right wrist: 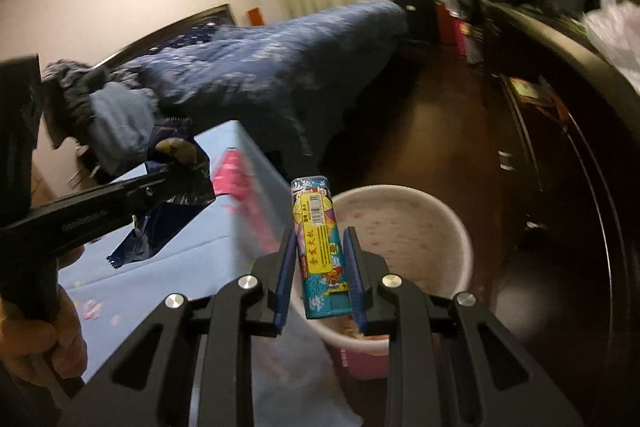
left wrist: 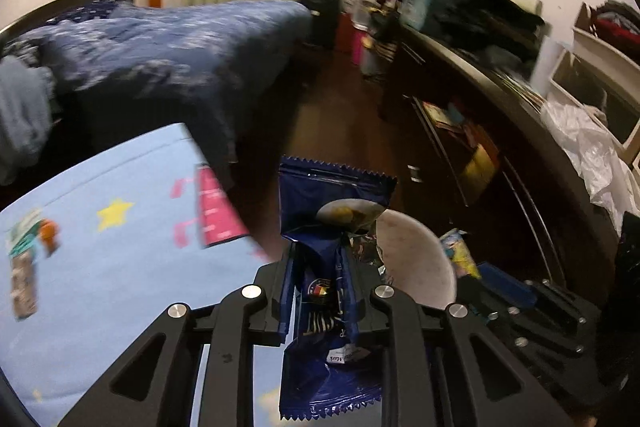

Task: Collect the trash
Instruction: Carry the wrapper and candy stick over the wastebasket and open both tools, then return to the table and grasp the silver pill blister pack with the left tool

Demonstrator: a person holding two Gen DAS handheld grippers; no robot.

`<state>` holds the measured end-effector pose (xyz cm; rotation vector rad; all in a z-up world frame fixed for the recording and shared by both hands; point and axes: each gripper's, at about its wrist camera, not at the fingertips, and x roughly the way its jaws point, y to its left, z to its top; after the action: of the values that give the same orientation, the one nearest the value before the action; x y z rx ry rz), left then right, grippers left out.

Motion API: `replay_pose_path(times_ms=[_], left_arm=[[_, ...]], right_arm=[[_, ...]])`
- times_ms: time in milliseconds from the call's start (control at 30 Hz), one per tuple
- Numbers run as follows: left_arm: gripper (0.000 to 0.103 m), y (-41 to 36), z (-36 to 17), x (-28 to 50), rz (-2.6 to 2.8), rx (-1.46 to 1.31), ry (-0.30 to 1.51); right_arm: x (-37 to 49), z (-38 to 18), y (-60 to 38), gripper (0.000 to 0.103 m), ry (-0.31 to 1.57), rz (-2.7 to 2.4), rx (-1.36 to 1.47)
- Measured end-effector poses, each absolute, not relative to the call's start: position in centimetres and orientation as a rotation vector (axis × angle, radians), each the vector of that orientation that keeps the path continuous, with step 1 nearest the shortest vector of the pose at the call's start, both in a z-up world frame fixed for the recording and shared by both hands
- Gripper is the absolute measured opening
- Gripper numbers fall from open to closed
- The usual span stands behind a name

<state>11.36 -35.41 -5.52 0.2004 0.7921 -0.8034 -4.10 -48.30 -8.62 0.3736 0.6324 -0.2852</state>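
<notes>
My left gripper (left wrist: 320,259) is shut on a dark blue snack wrapper (left wrist: 332,195) and holds it upright beside the light blue table (left wrist: 100,267). The wrapper (right wrist: 180,183) and the left gripper also show at the left of the right wrist view. My right gripper (right wrist: 320,247) is shut on a small teal and yellow printed box (right wrist: 320,247), held upright just above the near rim of a white bin (right wrist: 404,227). The bin (left wrist: 416,263) shows just right of the wrapper in the left wrist view, with the box (left wrist: 460,251) beyond it.
A bed with a dark blue quilt (left wrist: 168,51) stands behind the table. A dark wooden dresser (left wrist: 500,147) with clothes and a white plastic bag (left wrist: 588,151) runs along the right. Brown wooden floor (right wrist: 432,139) lies between them.
</notes>
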Motion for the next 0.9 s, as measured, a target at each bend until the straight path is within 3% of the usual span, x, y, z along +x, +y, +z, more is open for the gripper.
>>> replay_pose_path(times_ms=[100, 200, 233, 267, 333, 500, 900], left_arm=[[0.023, -37.8, -6.2, 11.6, -0.834, 0.225, 0.805], [0.031, -39.8, -6.9, 11.7, -0.844, 0.253, 0.801], [0.039, -40.2, -7.1, 11.7, -0.846, 0.255, 0.801], [0.057, -40.4, -7.2, 11.8, -0.843, 0.255, 0.802], [0.082, -40.6, -7.3, 12.0, -0.830, 0.244, 0.796], [0.087, -40.5, -7.0, 12.4, -0.831, 0.235, 0.785], [0.090, -37.9, -4.3, 12.3, -0.890, 0.144, 0.743]], right_arm=[[-3.5, -9.8, -50.6, 0.025, 0.642, -0.326, 0.400], [-3.2, -10.5, -52.3, 0.025, 0.644, -0.356, 0.418], [-3.1, -10.6, -52.5, 0.025, 0.645, -0.359, 0.419], [-2.9, -10.8, -52.8, 0.026, 0.648, -0.362, 0.419], [-2.6, -11.1, -53.3, 0.027, 0.652, -0.368, 0.421], [-2.3, -11.4, -53.5, 0.032, 0.647, -0.388, 0.402], [-3.2, -10.4, -52.6, 0.034, 0.635, -0.366, 0.420]])
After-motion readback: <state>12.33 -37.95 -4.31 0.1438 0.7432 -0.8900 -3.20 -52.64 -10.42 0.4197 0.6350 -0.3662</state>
